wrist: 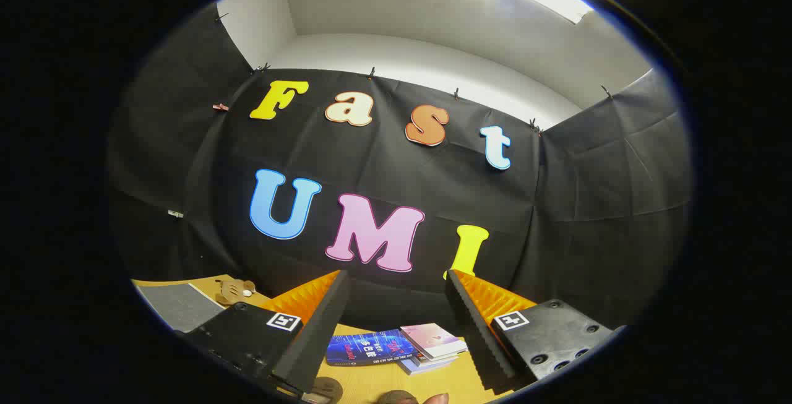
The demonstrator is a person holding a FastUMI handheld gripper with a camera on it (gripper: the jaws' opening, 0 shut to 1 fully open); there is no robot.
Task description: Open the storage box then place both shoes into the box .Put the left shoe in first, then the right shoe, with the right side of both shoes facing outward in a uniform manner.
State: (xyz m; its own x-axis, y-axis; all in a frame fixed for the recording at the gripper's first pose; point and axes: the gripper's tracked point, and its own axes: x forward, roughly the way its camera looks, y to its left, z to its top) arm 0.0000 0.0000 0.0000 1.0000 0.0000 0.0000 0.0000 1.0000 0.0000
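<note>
A: Zero steps look done. Gripper view: gripper (396, 323) fingers wide apart, holding nothing, aimed up at the booth wall.

B: Box, shoes?

A: Can't locate them. Just books (396, 347) on the worktop (371, 385) between the fingers. Everything's left.

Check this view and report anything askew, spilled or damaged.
Nothing stands out. The gripper is open and holds nothing, its fingers raised above the table. Between the fingers a small stack of books lies loosely fanned on the table, not spilled.
</note>
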